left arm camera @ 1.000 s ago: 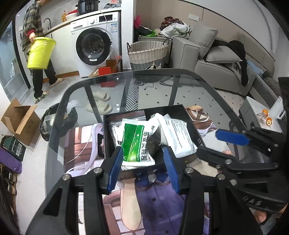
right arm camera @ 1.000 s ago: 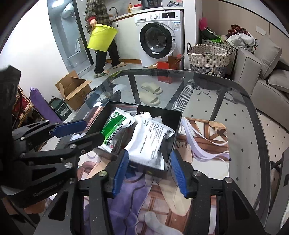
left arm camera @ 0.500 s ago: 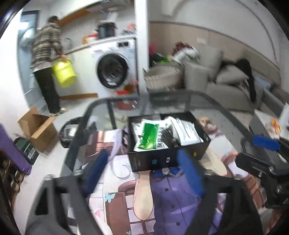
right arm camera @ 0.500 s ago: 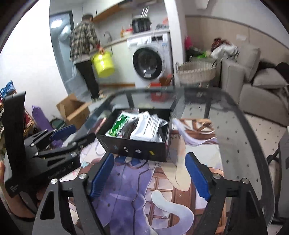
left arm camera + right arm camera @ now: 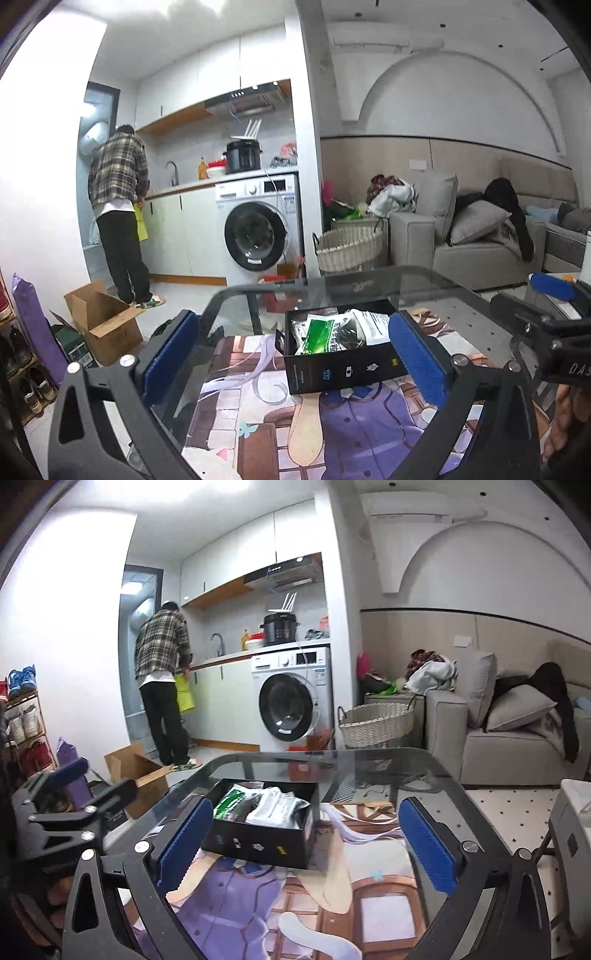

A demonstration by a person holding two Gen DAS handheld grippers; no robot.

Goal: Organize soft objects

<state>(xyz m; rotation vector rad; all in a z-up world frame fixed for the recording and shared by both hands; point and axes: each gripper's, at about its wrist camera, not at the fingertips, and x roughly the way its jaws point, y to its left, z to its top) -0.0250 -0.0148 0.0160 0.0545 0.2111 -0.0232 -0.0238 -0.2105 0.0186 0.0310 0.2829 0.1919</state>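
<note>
A black cardboard box (image 5: 341,365) with small white and yellow marks on its front sat on a rounded glass desk (image 5: 458,295), on top of a colorful cartoon mat (image 5: 354,424). The marks were too small to read. Inside the box lay soft, crinkly packets: a shiny green and white packet (image 5: 318,332) and a white packet (image 5: 279,805) with tiny black print that could not be read.

The left gripper (image 5: 293,354) was spread wide and held nothing, with its 2 ridged blue pads (image 5: 415,360) on each side of the box. The right gripper (image 5: 308,843) was also spread wide and empty, back from the box. The letters "DAS" showed on the right gripper's black frame.
</note>
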